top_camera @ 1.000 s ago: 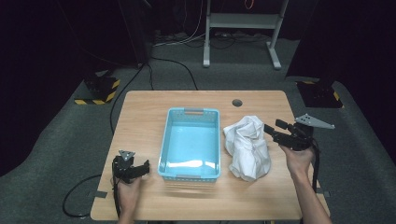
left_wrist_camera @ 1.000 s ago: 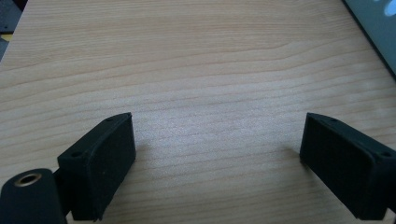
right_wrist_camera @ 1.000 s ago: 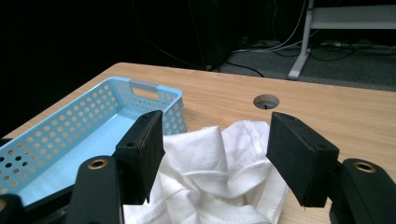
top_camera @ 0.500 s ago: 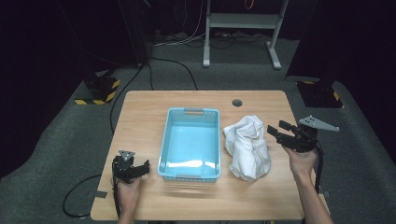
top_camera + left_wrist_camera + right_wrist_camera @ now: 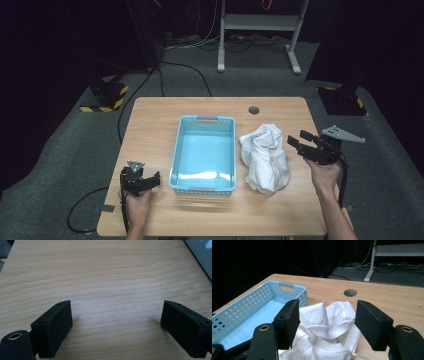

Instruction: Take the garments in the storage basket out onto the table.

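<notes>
Cloth, white and crumpled, lies in a heap on the wooden surface, just beside the right wall of the light blue perforated basket. Your right tool hovers at the cloth's right edge, pointing toward it, jaws spread apart with nothing gripped; in the right gripper view the white folds show between and beyond the two black pads, not pinched by either. The basket sits past the cloth there, and a round cable hole shows in the surface beyond. Your left tool rests low at the near left part of the surface, just beside the basket's near left corner. In the left gripper view its jaws stand wide open over bare wood, holding nothing, with the basket's edge at the upper right.
</notes>
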`<state>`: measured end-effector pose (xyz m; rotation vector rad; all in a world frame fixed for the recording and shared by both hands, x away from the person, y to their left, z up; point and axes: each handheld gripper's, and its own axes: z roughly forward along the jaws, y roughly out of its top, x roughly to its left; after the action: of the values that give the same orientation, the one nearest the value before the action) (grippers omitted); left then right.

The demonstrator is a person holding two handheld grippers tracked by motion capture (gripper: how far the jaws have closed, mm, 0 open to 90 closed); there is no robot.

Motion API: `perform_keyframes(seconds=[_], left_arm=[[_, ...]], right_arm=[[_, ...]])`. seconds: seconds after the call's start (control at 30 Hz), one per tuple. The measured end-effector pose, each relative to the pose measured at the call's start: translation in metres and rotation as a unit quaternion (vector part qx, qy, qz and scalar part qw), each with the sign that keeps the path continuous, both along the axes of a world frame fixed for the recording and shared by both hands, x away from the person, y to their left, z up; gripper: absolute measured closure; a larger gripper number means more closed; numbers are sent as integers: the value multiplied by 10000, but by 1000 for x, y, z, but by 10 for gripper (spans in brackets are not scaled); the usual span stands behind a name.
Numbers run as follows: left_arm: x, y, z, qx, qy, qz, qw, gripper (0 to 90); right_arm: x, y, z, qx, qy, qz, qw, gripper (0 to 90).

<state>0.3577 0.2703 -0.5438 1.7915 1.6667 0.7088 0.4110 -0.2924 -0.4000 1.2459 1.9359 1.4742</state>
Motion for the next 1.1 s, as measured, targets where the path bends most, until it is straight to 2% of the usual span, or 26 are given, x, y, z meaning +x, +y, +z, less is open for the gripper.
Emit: perform_keyframes(seconds=[1.1], left_arm=[[0, 0, 0, -3, 0, 1, 10000, 106]], right_arm=[[-9, -11, -14, 54, 87, -85, 9999, 358]])
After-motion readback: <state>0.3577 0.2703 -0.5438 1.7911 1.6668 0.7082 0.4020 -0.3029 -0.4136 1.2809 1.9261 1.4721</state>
